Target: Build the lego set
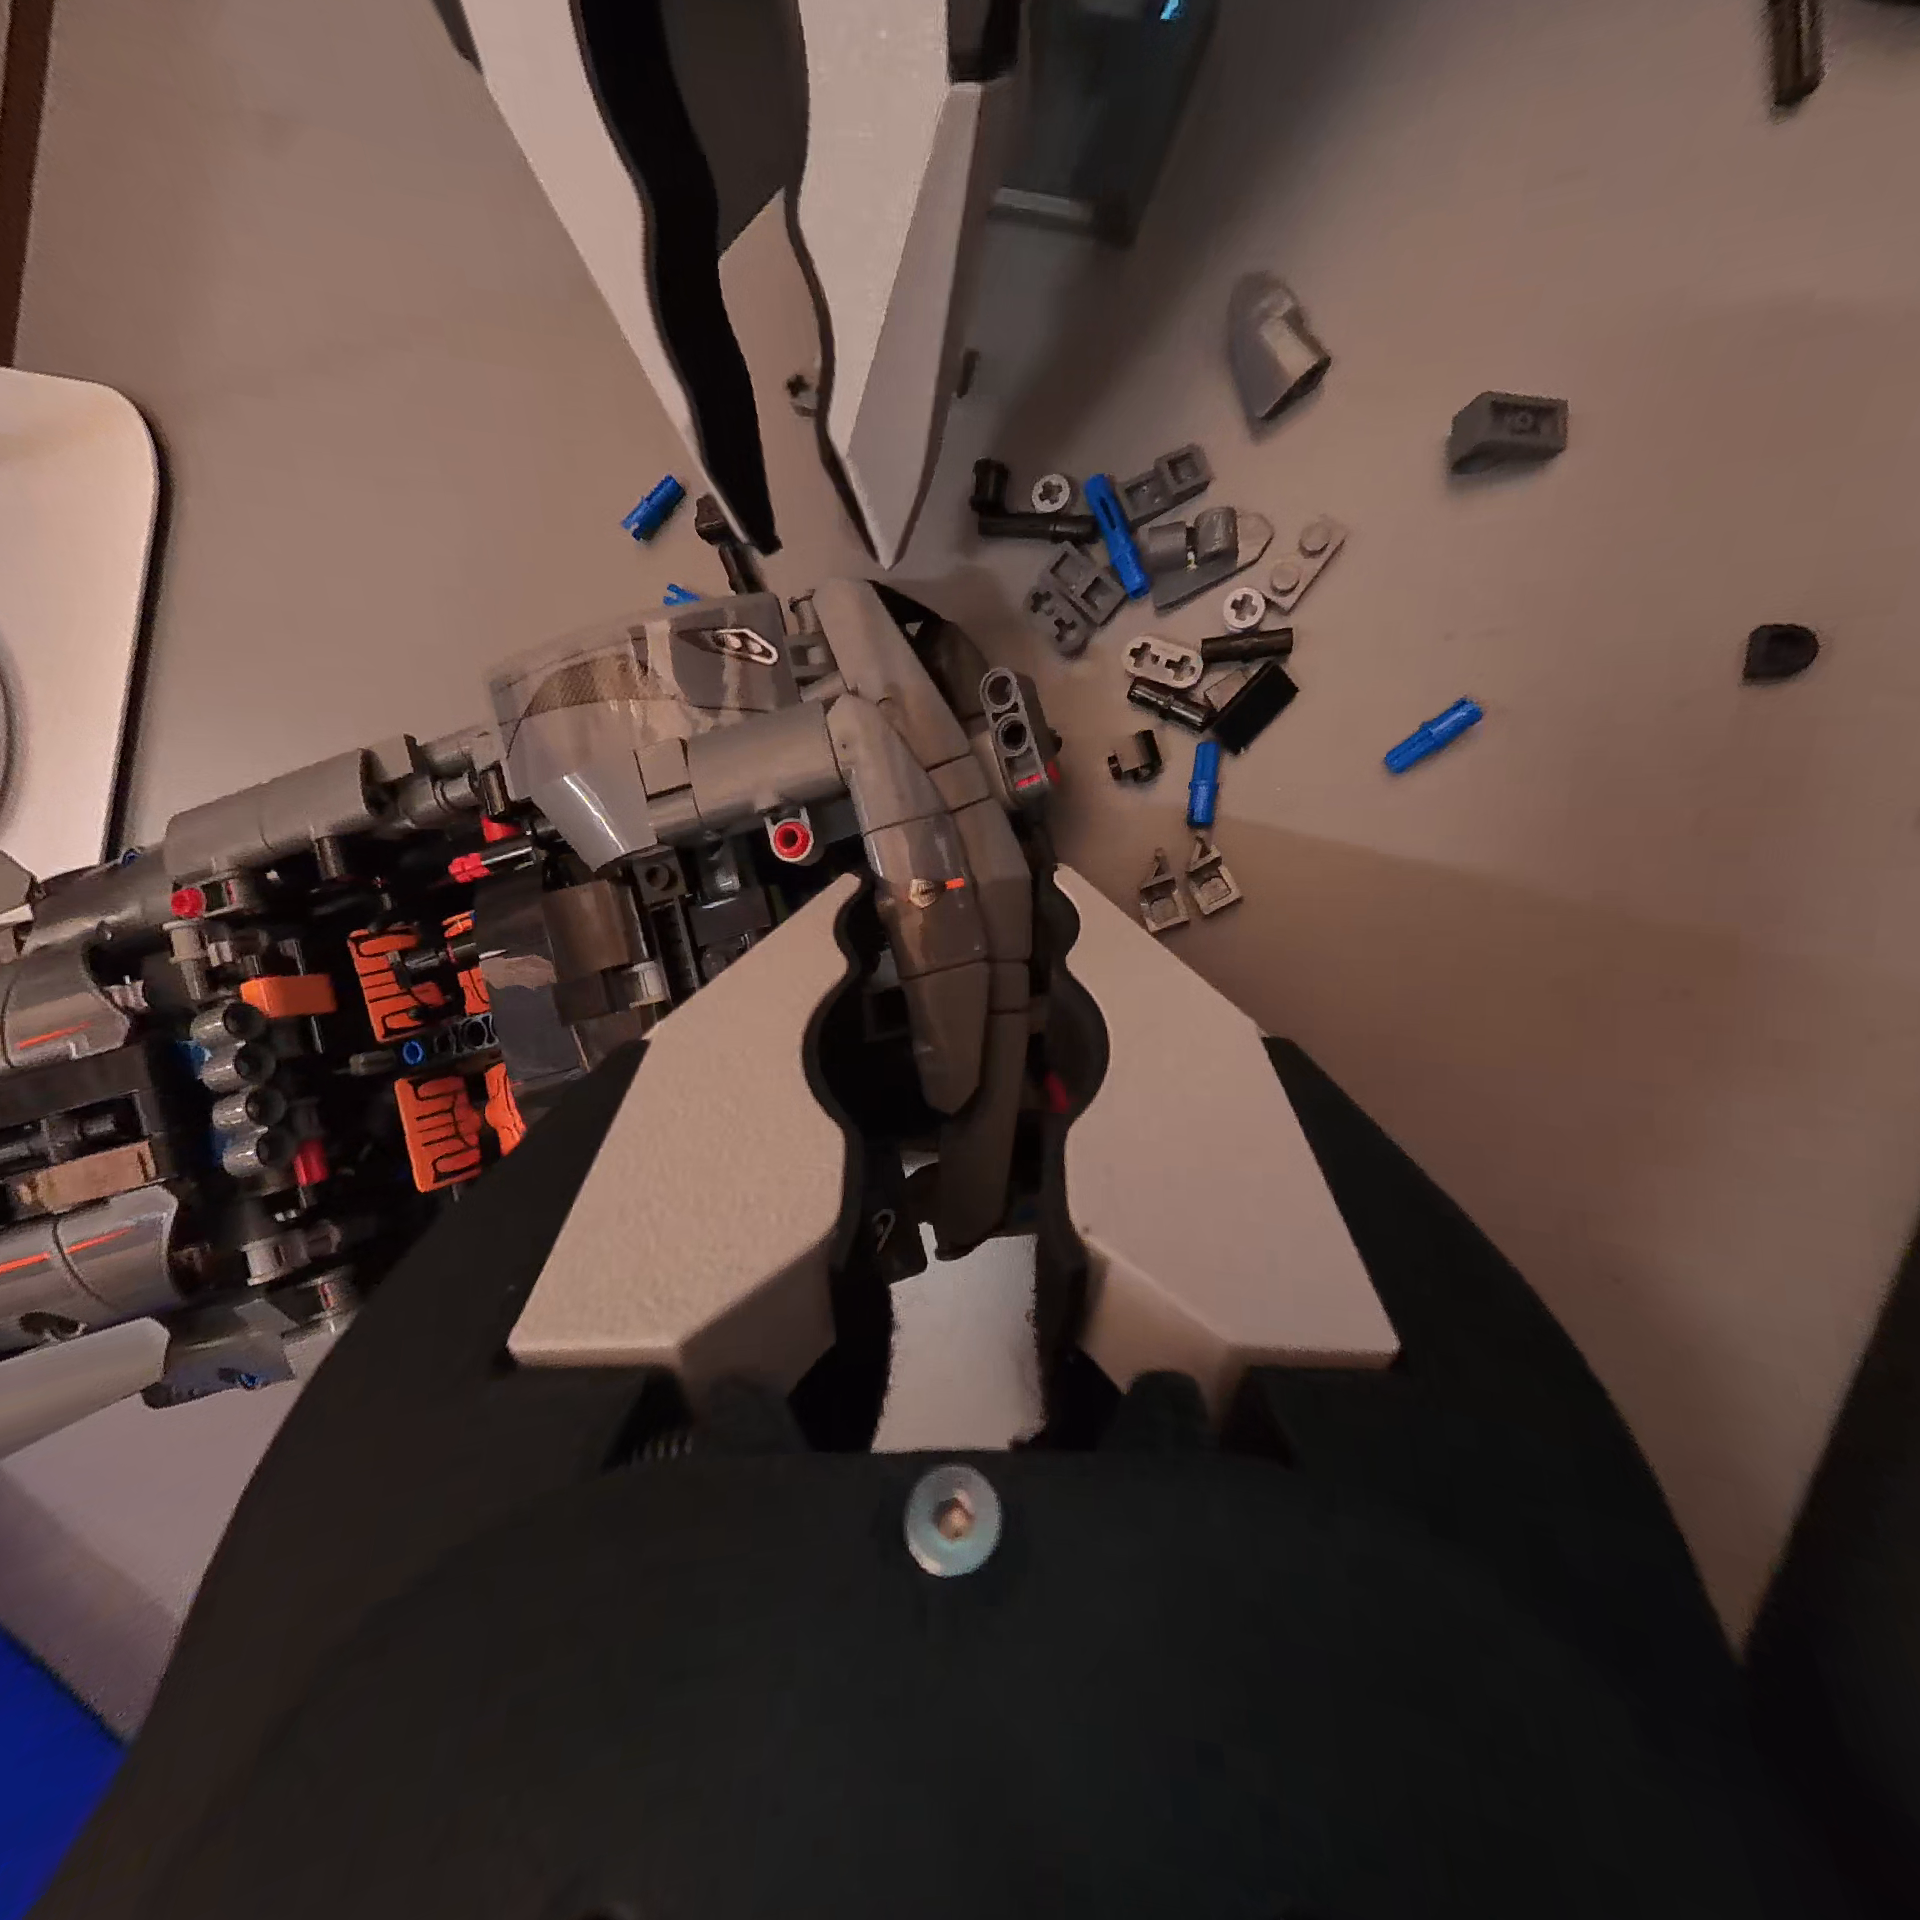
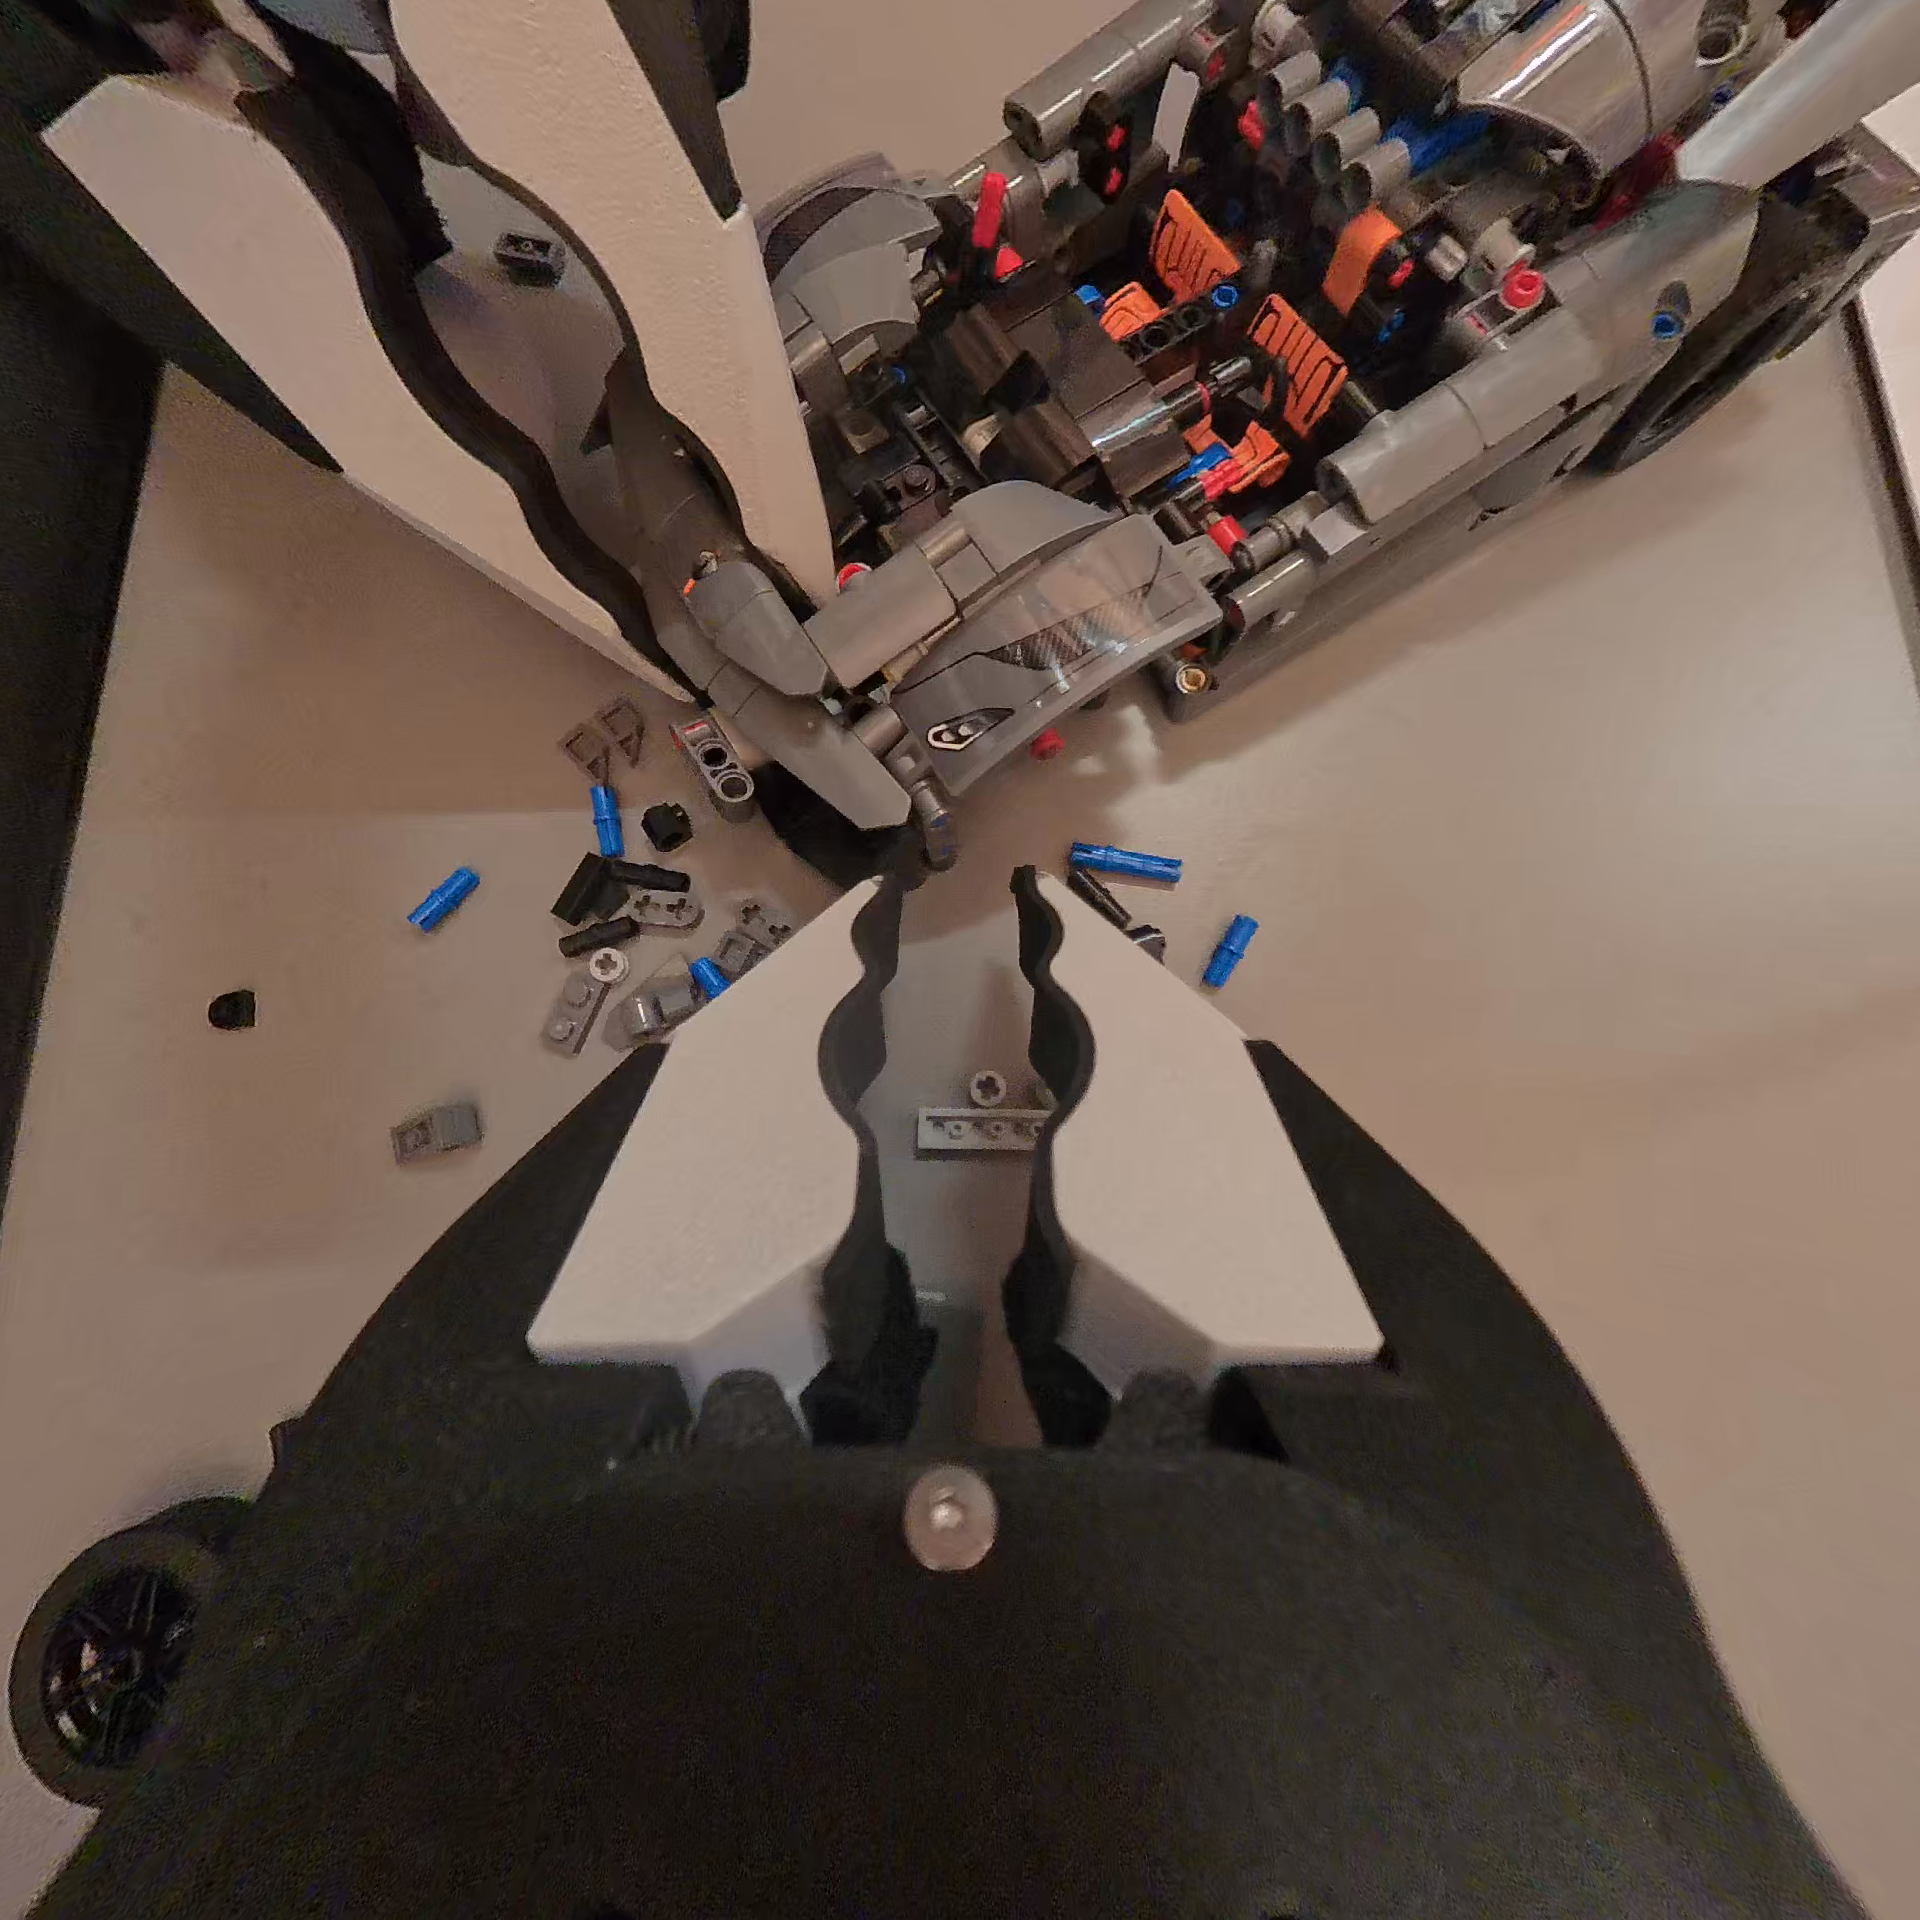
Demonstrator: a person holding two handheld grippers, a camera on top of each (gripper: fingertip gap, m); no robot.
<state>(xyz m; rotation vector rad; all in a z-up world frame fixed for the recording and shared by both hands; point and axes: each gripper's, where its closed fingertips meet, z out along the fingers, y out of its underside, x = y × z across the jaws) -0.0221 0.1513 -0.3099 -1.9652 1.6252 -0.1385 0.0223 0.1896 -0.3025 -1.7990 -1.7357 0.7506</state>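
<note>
Left gripper (image 1: 956, 894): we see its jaws closed around the curved grey front fender panel (image 1: 940, 935) of the lego car (image 1: 436, 935), panel pinched between the pads.
Right gripper (image 2: 951, 878): jaws parted a little, nothing between them; tips hover just near of the car's nose, above bare table (image 2: 1455, 935).
Car position: on the table, nose toward the loose parts; cockpit with orange seats (image 2: 1195, 249) open on top.
Loose parts: small pile of grey and black pieces (image 1: 1174, 582) just right of the nose; blue pins (image 1: 1434, 734) scattered near it; a wheel (image 2: 104, 1662) lies apart, near left in the right wrist view.
Risk 1: we judge that squeezing or twisting the fender could pop the panel off its pins.
Risk 2: the car is braced only by that grip; a push from the right could slide it into the pile.
Risk 3: the right tips could scatter the pins (image 2: 1125, 862) beside them.
Unknown: we cannot tell which piece goes on next.
</note>
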